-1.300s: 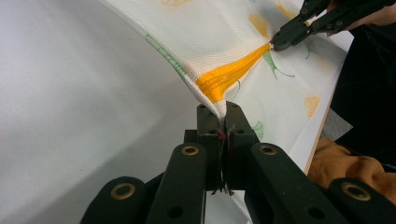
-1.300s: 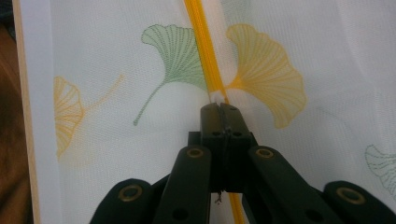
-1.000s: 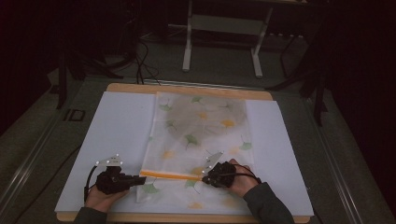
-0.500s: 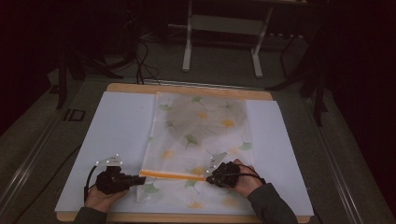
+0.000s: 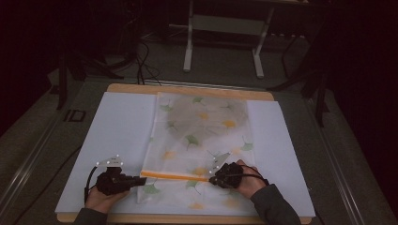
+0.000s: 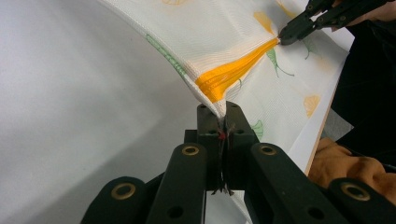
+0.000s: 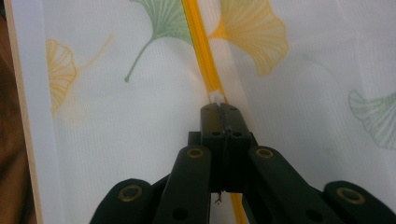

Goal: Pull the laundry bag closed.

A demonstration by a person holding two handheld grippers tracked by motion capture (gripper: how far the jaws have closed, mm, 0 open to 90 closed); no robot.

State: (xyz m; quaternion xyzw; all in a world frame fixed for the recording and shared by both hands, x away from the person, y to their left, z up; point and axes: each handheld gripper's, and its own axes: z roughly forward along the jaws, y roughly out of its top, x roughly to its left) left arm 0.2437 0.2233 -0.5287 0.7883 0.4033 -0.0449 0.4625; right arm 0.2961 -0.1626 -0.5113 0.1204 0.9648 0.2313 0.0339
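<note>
A mesh bag (image 5: 199,140) with a ginkgo-leaf print lay flat on a white sheet (image 5: 117,136) that covered most of the wooden tabletop (image 5: 187,88). The bag sat at the middle of the sheet, running from the far edge toward the person. An orange zipper (image 5: 174,176) crossed the bag near its near end, from the bag's left edge toward its right.

Left gripper (image 5: 140,179): jaws fully closed on the bag's left edge, right at the zipper's end. In the left gripper view the fabric (image 6: 219,42) rose off the sheet at the pinch and folded into the jaws, with the orange zipper (image 6: 233,70) stretched away toward the other gripper (image 6: 286,36). A few threads hung between the jaws.

Right gripper (image 5: 212,179): jaws closed on the zipper, toward the bag's right side. In the right gripper view the small white pull (image 7: 216,97) sat at the tips of the right gripper (image 7: 219,108), with the zipper (image 7: 198,42) running straight ahead between a green leaf (image 7: 161,21) and a yellow leaf (image 7: 254,32).

Both hands rested low at the near side of the tabletop, the left hand (image 5: 101,199) on the sheet beside the bag, the right hand (image 5: 246,180) over the bag. The two grippers faced each other along the zipper line, which lay taut between them.

An orange cloth (image 6: 341,163) showed at the lower right of the left gripper view, off the tabletop's edge.
</note>
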